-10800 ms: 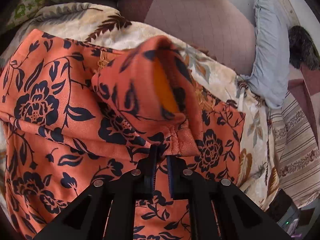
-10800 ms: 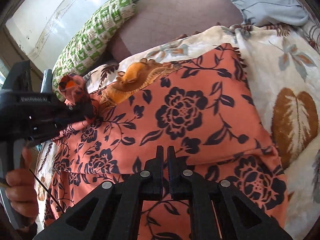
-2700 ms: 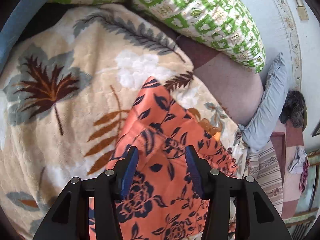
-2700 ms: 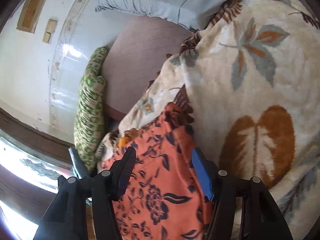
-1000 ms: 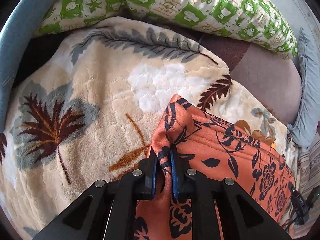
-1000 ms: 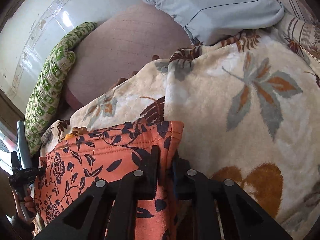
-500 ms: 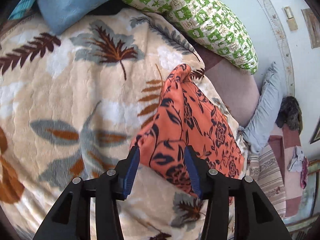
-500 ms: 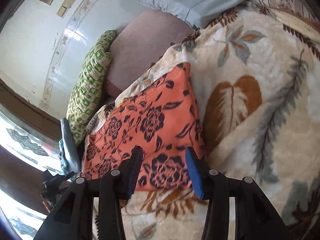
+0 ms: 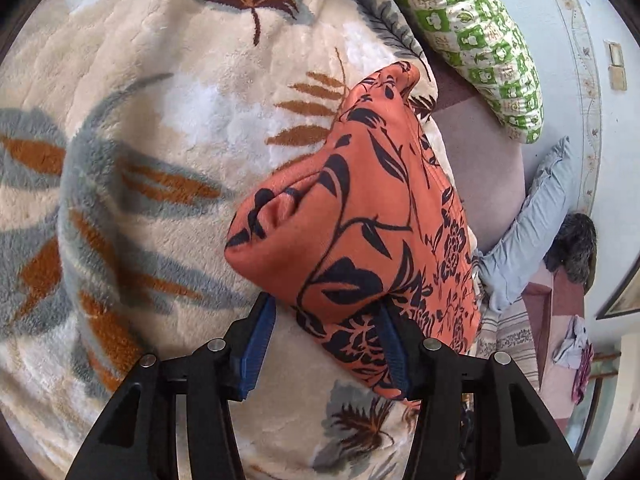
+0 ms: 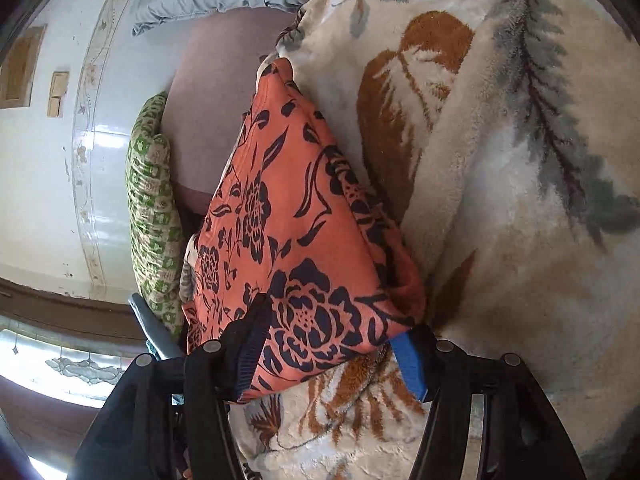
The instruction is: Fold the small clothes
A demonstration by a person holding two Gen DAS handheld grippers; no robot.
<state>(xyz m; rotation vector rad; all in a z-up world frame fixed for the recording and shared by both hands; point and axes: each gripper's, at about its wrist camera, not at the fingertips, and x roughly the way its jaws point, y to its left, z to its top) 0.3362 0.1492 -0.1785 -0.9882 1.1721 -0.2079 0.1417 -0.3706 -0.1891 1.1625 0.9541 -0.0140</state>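
An orange garment with a dark floral print (image 9: 360,216) lies folded into a thick narrow bundle on a cream leaf-patterned blanket (image 9: 168,128). My left gripper (image 9: 326,348) is open, its blue-padded jaws straddling the near left corner of the bundle. In the right wrist view the same garment (image 10: 296,216) stretches away toward the wall. My right gripper (image 10: 332,360) is open, its jaws on either side of the garment's near right corner. Neither gripper clamps the cloth.
A green-and-white patterned pillow (image 9: 472,36) and a pale blue pillow (image 9: 532,224) lie at the bed's far side by a mauve headboard (image 10: 216,96). A dark furry object (image 9: 576,240) and striped bedding (image 9: 508,336) sit to the right.
One second ago both grippers were shut on the garment's far corners. They have let go, opened, and drawn back to the bundle's near corners.
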